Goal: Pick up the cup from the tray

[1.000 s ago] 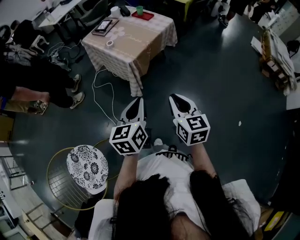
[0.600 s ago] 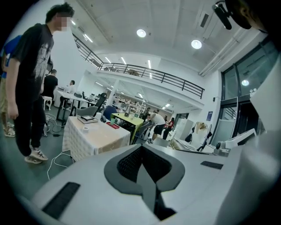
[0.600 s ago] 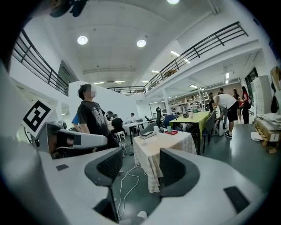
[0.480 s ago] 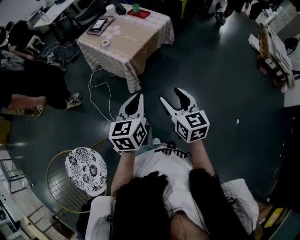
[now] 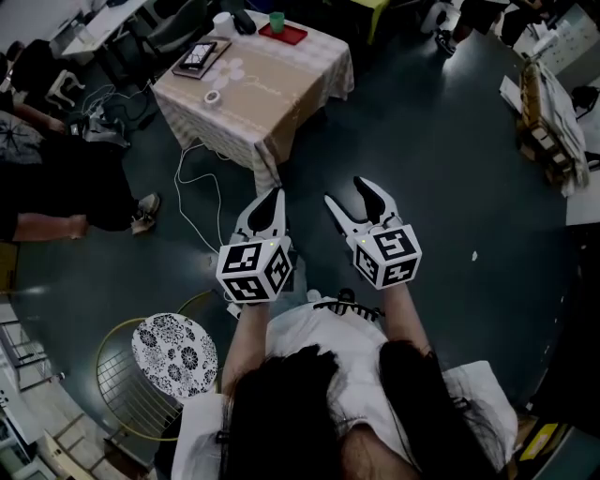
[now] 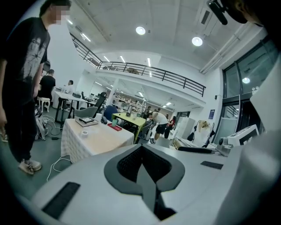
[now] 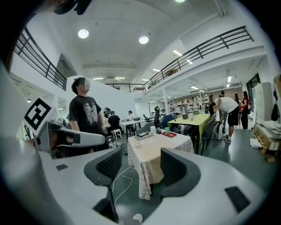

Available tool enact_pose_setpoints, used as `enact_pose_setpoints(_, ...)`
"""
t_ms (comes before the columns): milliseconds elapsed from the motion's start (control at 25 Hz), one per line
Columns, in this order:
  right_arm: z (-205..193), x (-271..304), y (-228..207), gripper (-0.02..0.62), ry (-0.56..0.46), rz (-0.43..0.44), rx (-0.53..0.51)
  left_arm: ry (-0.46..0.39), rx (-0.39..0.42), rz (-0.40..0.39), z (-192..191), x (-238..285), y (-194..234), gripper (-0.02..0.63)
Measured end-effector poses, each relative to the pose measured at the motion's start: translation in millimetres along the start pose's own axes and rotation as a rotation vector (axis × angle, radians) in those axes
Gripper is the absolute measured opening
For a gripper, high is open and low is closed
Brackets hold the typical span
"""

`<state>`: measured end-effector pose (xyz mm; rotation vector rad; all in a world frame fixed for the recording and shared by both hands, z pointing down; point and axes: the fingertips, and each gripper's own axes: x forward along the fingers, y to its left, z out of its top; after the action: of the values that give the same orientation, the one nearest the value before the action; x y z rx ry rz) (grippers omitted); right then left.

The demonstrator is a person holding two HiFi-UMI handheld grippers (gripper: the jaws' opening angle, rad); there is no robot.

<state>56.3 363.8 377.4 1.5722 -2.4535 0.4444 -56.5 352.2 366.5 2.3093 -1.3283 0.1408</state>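
A green cup (image 5: 278, 19) stands on a red tray (image 5: 285, 34) at the far corner of a cloth-covered table (image 5: 258, 84), well ahead of both grippers. My left gripper (image 5: 273, 198) is shut with nothing in it, held over the dark floor. Beside it my right gripper (image 5: 348, 193) is open, its jaws spread wide and empty. In the right gripper view, the cup (image 7: 167, 130) and tray (image 7: 169, 134) show small beyond the right gripper (image 7: 140, 166). The left gripper view shows the cup (image 6: 114, 122) far past the shut left gripper (image 6: 141, 148).
A tape roll (image 5: 214, 96) and a tablet (image 5: 199, 56) also lie on the table. A white cable (image 5: 199, 183) trails over the floor. A person in black (image 5: 56, 178) stands at left. A patterned stool (image 5: 174, 344) sits near my left; shelving (image 5: 553, 103) at right.
The right gripper's jaws have gone from shut to wide open. Both grippers have stayed side by side, raised a little, and the view has shifted slightly.
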Motion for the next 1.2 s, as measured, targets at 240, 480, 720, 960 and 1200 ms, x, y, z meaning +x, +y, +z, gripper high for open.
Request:
enact_pose_setpoints(240, 18, 41, -8, 0.261, 0.007, 0.005, -0.005, 0.020, 0.003, 0.010, 16, 32, 25, 0.005)
enact_pose_setpoints(480, 39, 80, -17, 0.261, 0.018, -0.002, -0.037, 0.003, 0.020, 0.025, 46, 63, 49, 0.005)
enact_pose_setpoints(720, 58, 118, -29, 0.261, 0.013, -0.022, -0.032, 0.010, 0.012, 0.003, 65, 96, 73, 0.005)
enact_pose_setpoints(960, 65, 159, -33, 0.261, 0.027, -0.039, -0.071, 0.026, 0.020, -0.018, 83, 126, 99, 0.005)
enact_pose_setpoints(1200, 71, 195, -34, 0.261, 0.035, -0.046, -0.064, 0.036, 0.035, -0.030, 96, 145, 124, 0.005)
